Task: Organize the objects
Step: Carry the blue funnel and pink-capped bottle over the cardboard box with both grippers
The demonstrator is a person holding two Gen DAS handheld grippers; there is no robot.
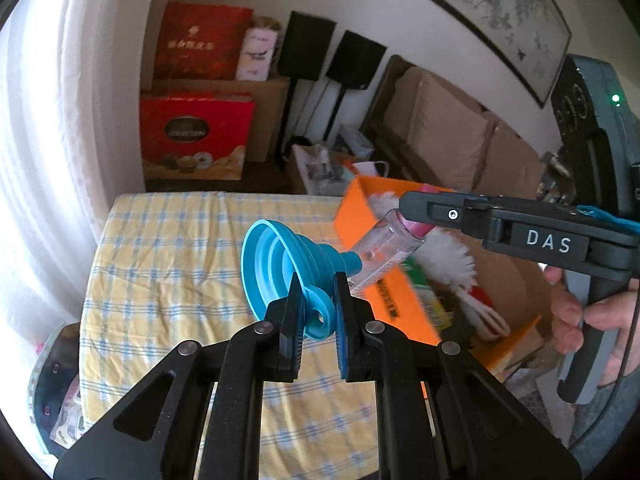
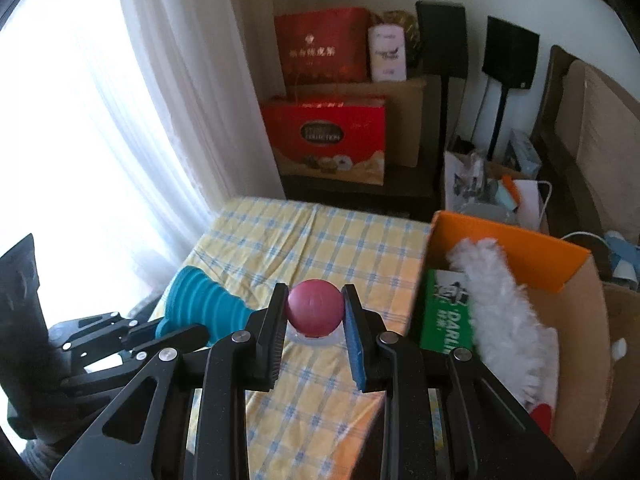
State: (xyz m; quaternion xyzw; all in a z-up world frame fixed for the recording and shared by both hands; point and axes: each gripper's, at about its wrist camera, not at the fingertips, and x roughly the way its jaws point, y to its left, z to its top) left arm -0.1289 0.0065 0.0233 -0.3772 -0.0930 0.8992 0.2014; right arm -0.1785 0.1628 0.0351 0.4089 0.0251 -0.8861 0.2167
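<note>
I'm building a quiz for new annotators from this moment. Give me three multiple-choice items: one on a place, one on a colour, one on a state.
1. Where does the white duster lie?
A. on the checked cloth
B. in the orange box
C. on the red gift boxes

2. What colour is the cap of the clear bottle?
A. pink
B. green
C. black

3. What is the left gripper doing?
A. hanging open with nothing in it
B. pinching the funnel's tab
C. holding the bottle

Answers:
1 B: the white duster lies inside the orange box, beside the checked cloth.
2 A: the cap of the clear bottle shows pink between the right gripper's fingers.
3 B: the left gripper is closed on the ring tab of the blue funnel.
</note>
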